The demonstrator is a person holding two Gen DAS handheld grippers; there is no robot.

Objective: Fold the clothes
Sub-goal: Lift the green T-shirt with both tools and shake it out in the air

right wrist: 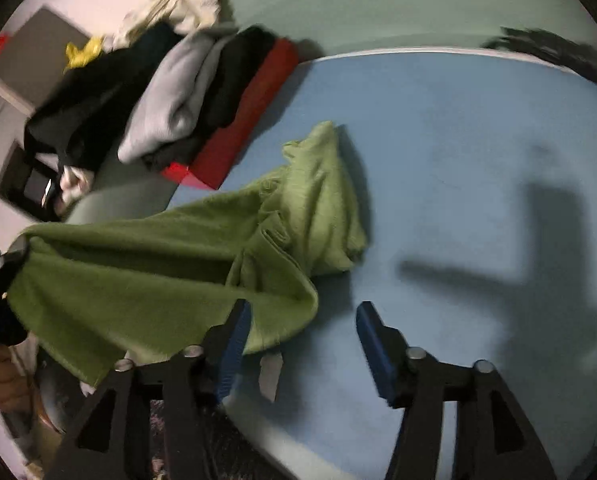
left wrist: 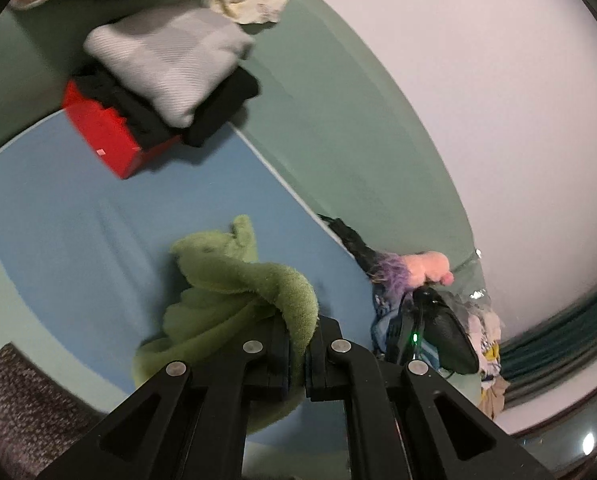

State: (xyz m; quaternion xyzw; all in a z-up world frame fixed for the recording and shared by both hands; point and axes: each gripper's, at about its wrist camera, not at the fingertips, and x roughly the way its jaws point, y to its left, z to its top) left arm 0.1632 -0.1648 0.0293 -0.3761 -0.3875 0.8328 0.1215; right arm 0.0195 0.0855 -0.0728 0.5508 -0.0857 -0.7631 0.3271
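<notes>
1. Gripping a bunched edge of the green towel [left wrist: 234, 296], the left gripper [left wrist: 298, 354] has its jaws pressed together on the fabric, which spills out over both sides of the fingers.
2. Spread wide with nothing between its blue pads [right wrist: 372, 354], the right gripper [right wrist: 302, 340] hovers low over the blue mat [right wrist: 458, 168], its left finger just beside the towel's lower hem.
3. Seen from the right wrist, the towel runs from the left gripper at the far left edge, hangs in the air, and ends in a crumpled heap resting on the mat.
4. Behind the towel, a stack of folded clothes [right wrist: 170, 100] in grey and black sits on a red box [left wrist: 106, 140] at the mat's edge.
5. Around the mat lies a pale green sheet [left wrist: 338, 120], with a loose pile of mixed garments [left wrist: 438, 312] on it, to the left gripper's right.
</notes>
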